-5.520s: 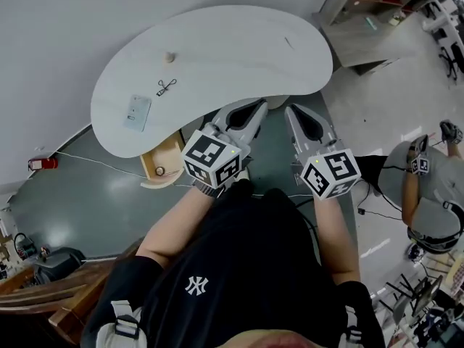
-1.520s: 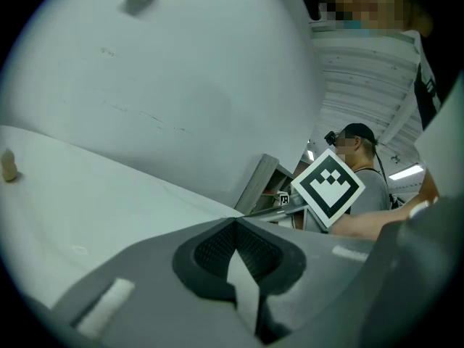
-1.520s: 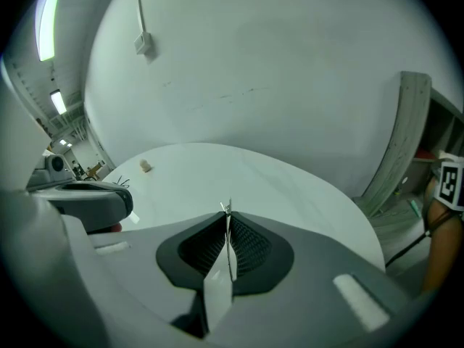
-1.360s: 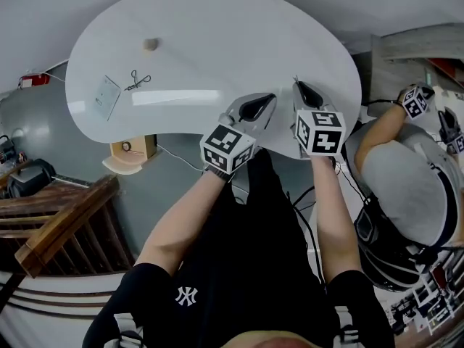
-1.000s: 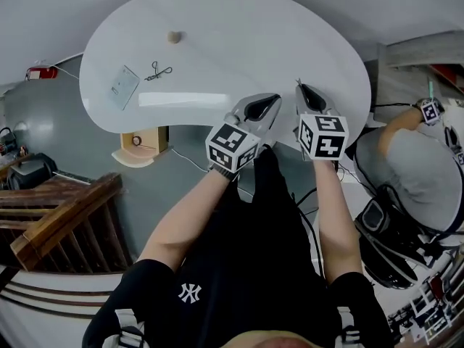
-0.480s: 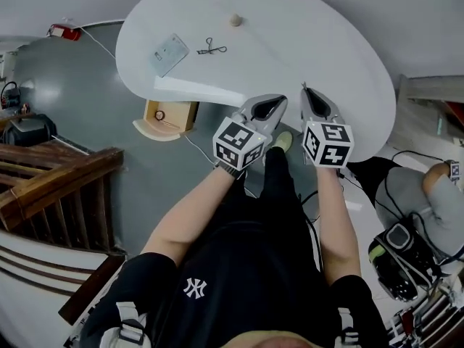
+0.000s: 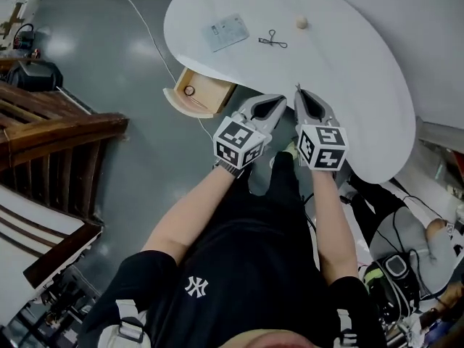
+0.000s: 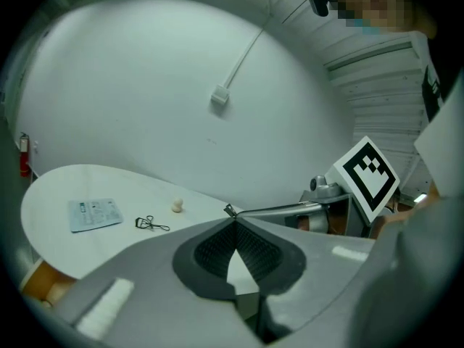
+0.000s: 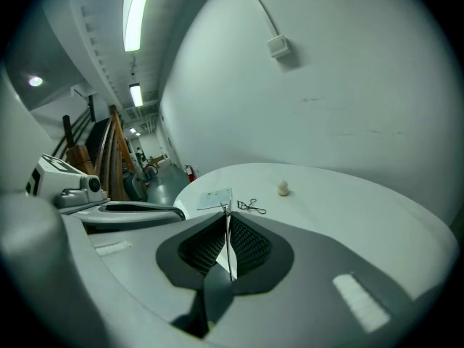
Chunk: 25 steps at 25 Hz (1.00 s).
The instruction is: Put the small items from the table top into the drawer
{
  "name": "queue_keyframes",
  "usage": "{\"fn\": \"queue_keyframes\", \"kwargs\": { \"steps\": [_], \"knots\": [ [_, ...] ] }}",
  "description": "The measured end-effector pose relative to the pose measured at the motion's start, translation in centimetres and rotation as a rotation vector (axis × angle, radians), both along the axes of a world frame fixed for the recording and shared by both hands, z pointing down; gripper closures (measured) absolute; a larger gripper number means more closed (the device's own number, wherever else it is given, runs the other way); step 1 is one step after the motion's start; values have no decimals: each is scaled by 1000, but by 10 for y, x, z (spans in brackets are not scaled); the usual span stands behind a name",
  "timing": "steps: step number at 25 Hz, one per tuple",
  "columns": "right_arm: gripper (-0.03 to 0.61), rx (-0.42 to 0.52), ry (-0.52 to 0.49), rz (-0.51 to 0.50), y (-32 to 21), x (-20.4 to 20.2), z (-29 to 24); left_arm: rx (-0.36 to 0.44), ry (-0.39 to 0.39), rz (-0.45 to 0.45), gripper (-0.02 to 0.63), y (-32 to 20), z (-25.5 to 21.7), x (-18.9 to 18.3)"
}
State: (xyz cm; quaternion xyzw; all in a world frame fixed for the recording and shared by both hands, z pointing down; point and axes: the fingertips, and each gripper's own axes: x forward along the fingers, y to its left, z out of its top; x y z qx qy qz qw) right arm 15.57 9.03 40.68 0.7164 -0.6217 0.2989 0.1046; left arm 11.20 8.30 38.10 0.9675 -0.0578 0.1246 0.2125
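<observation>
At the left, the drawer (image 7: pixel 194 98) stands pulled out from under the edge of the surface (image 7: pixel 348 71), with one small ring-like thing in it. On the surface three items lie in a row: a flat packet (image 7: pixel 226 32), then a black wire clip (image 7: pixel 272 40), then a small pale ball (image 7: pixel 301 23), each apart from the next. Both claws hover at the near edge, short of all three. The left claw (image 7: pixel 278 100) has its tips pressed together with nothing between them. The right claw (image 7: pixel 297 90) is likewise closed and empty. The items lie ahead of both claws and a little to the left. The clip looks nearest, almost straight beyond the right claw's tips, with its long axis crosswise to that claw's line. The left claw sits closer to the packet and the drawer, so it seems better placed for those. Either claw must open before it can take anything.
</observation>
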Motion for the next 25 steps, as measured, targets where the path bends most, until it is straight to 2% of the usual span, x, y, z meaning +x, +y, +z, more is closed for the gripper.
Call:
{"fn": "queue_keyframes", "kwargs": {
  "steps": [13,19,25],
  "knots": [
    [531,11,-37,-275,-95,-146,23,-29,-34,-279,614,-79,30,-139],
    [531,-15,-54,-365,-121,-197,46,-53,-56,-358,614,-103,51,-187],
    [531,-65,-54,-438,-142,-230,82,-80,-77,-420,614,-125,75,-220]
  ]
}}
